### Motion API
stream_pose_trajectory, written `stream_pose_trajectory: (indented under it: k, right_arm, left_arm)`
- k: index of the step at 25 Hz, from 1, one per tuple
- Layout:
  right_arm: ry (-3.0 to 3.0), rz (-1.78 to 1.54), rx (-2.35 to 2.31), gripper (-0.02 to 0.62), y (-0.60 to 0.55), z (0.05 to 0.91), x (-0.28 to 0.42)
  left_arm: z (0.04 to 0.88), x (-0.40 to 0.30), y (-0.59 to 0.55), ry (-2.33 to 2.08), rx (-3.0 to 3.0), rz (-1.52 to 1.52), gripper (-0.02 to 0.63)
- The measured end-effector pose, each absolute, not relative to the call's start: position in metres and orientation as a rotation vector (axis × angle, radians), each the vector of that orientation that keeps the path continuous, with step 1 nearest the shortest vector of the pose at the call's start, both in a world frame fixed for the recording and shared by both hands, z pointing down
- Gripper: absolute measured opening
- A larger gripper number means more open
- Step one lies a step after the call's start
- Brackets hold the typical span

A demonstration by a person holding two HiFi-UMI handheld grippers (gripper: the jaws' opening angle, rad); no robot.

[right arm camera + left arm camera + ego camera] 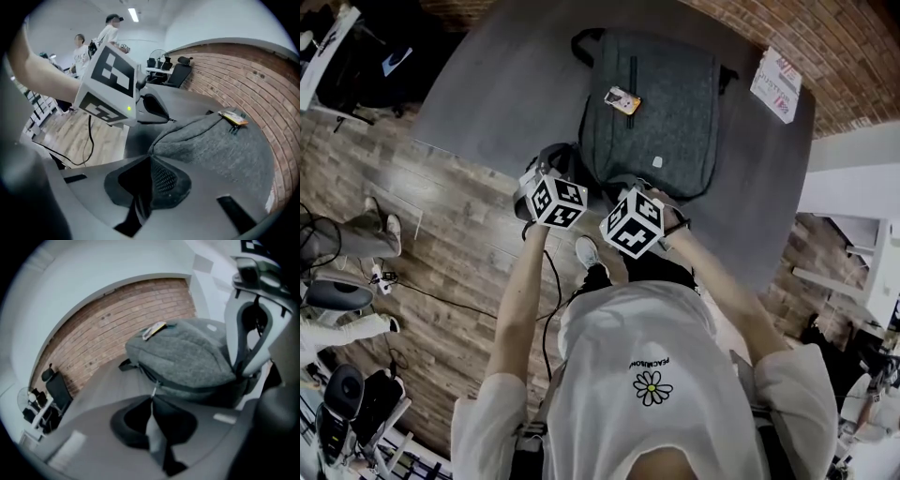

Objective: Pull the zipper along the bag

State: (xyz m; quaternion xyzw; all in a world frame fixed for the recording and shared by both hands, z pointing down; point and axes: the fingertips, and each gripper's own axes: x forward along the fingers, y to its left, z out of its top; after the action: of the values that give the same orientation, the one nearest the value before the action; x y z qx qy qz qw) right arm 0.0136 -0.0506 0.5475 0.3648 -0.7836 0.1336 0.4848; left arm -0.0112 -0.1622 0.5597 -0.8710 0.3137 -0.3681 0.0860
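I see the grey fabric backpack (pixel 661 103) lying flat on the dark grey table (pixel 487 94). Its long axis runs straight away from me, with the carry handle at the far end and the bottom towards my body. A yellow tag (pixel 622 99) rests on its upper face. Both forearms reach forward side by side, tilted downward at the near end. The left gripper (pixel 152 400) has its jaws pressed together on the small metal zipper pull (pixel 153 390) at the near-left corner. The right gripper (pixel 150 163) is clamped tight on the fabric of the near edge, just beside the left one.
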Motion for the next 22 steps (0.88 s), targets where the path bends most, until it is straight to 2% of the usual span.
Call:
stream_pose_trajectory:
  k: [16, 19, 22]
  right_arm:
    - [-2.007, 0.462, 0.718, 0.006, -0.043, 0.539, 0.007]
    - [-1.993, 0.441, 0.669, 0.006, -0.037, 0.545, 0.007]
    - [-2.000, 0.453, 0.635, 0.006, -0.030, 0.553, 0.011]
  left_arm:
    - [0.567, 0.028, -0.230, 0.879, -2.593, -1.098, 0.029]
    - [0.552, 0.034, -0.267, 1.099, -2.696, -0.973, 0.002]
    - [0.500, 0.045, -0.317, 1.203, -2.702, -0.808, 0.002]
